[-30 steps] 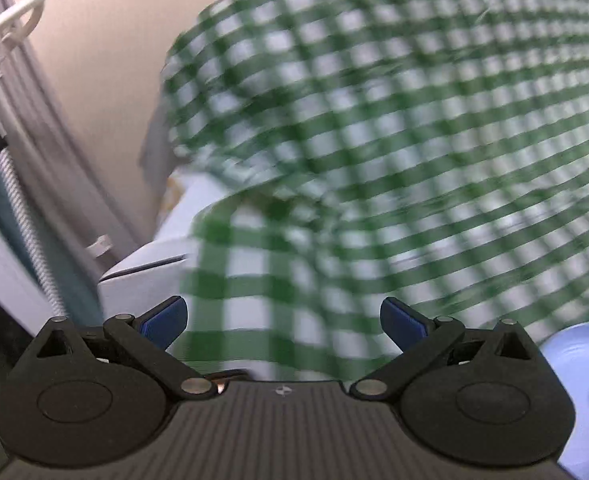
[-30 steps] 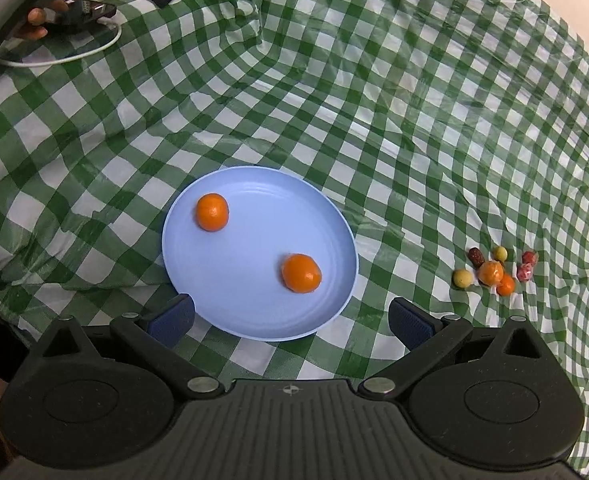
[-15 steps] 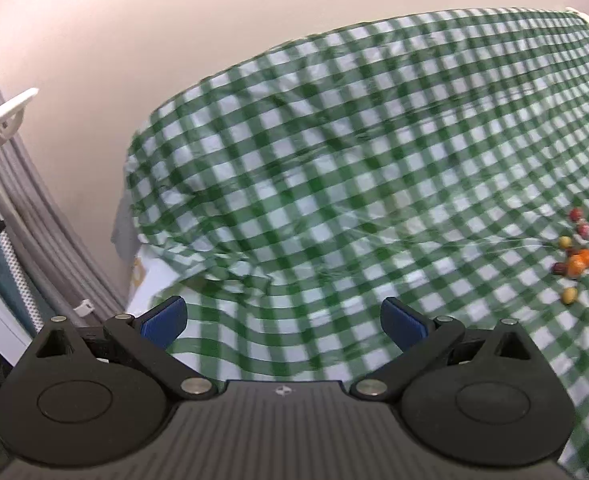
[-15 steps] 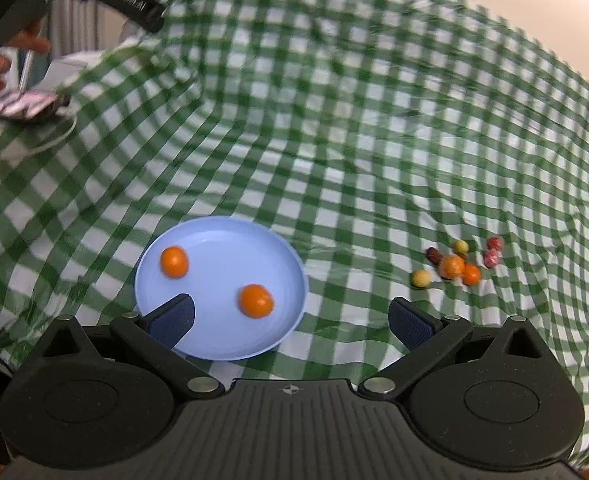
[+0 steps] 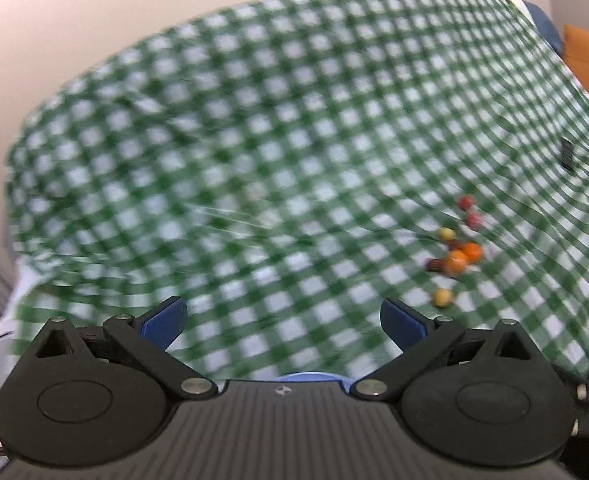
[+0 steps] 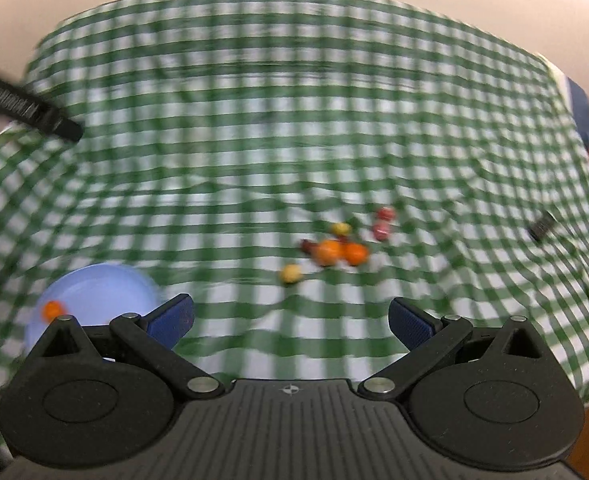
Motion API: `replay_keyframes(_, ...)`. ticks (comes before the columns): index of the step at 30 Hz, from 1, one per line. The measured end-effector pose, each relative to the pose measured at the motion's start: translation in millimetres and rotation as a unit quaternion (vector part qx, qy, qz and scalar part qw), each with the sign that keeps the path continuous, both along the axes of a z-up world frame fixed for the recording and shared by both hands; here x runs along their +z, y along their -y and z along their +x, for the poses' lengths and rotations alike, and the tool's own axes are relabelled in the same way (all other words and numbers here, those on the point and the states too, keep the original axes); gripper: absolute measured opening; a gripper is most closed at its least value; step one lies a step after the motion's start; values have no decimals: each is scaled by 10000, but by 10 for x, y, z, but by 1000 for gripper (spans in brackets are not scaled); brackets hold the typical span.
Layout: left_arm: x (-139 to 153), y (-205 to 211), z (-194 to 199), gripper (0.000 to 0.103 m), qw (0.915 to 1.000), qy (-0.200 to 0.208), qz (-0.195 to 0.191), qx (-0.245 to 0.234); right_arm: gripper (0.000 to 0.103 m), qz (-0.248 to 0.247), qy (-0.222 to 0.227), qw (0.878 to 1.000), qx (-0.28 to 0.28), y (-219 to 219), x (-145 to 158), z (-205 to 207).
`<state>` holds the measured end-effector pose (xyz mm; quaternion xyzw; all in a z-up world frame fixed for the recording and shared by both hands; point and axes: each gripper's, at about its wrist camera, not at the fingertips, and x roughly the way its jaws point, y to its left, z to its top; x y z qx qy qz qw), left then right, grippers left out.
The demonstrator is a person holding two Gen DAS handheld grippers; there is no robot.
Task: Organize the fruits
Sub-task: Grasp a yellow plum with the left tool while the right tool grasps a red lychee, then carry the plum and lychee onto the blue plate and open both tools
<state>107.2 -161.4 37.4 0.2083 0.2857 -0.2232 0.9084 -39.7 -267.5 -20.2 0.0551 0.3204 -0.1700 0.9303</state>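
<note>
A cluster of small fruits (image 6: 336,246) lies on the green checked cloth: two orange ones (image 6: 354,254), yellow ones (image 6: 290,273), red ones (image 6: 384,214) and a dark one. The same cluster (image 5: 456,258) shows at the right of the left wrist view. A light blue plate (image 6: 102,288) with an orange fruit (image 6: 52,309) sits at the lower left of the right wrist view; only its rim (image 5: 306,376) peeks above the left tool. My left gripper (image 5: 282,320) and right gripper (image 6: 290,320) are both open and hold nothing, well short of the fruits.
The checked cloth (image 6: 254,120) covers the whole table and hangs wrinkled over its edges. A small dark object (image 6: 540,226) lies at the far right. The other tool's black handle (image 6: 26,106) crosses the left side. A pale wall stands behind; orange furniture (image 5: 588,64) is at right.
Both views have swung toward the loose fruit cluster. The plate has slid to the lower left of the right wrist view, and the left gripper now faces the table's middle. Both stay open.
</note>
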Motion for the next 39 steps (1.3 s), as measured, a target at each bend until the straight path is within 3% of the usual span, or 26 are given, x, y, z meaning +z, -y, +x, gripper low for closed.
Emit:
replay_keyframes(3,-255,382,87,103,9991,-358,129,-210,102,21,84,9997,-215,377,-109,64)
replay_keyframes(7,-638,836,239,103,9951,-793,305,-505,99,-85,176,9998,-87,839,-312,244)
replay_keyframes(13,-1220,1414,513,103,9872,-1196,648,-832,97,-178,18,9998,-2,1519,-727,749)
replay_keyframes(17,-1584,1683,755,103,9821,-1512,789,-793,97,-116,-60,9999,-10,1912,-1021,1188)
replay_keyframes(20,-1789,1816,884,102,9798,-1607,908,-768,87,117,-148,9998,-6,2189,-1225,1534)
replay_keyframes(21,-1842,1846,922,101,9789,-1636,922,-803,75,216,-146,9997,25,2256,-1289,1639)
replay_keyframes(22,-1888,1876,961,95,9776,-1680,925,-867,65,290,-173,9994,16,2321,-1348,1735)
replay_keyframes(23,-1926,1902,994,88,9758,-1739,934,-939,62,398,-229,9989,23,2398,-1417,1852)
replay_keyframes(29,-2034,1926,1135,73,9707,-1950,624,-1256,61,630,-270,9976,118,2552,-1641,2237)
replay_keyframes(30,-2033,1923,1147,71,9696,-2007,564,-1279,56,590,-309,9976,167,2538,-1678,2284)
replay_keyframes(31,-2024,1917,1158,63,9694,-2027,479,-1301,46,564,-315,9977,218,2531,-1705,2316)
replay_keyframes(33,-1990,1924,1148,31,9687,-2031,349,-1387,32,392,-277,9985,251,2480,-1717,2322)
replay_keyframes(35,-1938,1924,1128,27,9680,-2062,325,-1396,32,370,-281,9987,184,2469,-1700,2298)
replay_keyframes(39,-1752,1782,991,27,9755,-1808,337,-1207,32,249,-173,9994,-186,2472,-1563,2090)
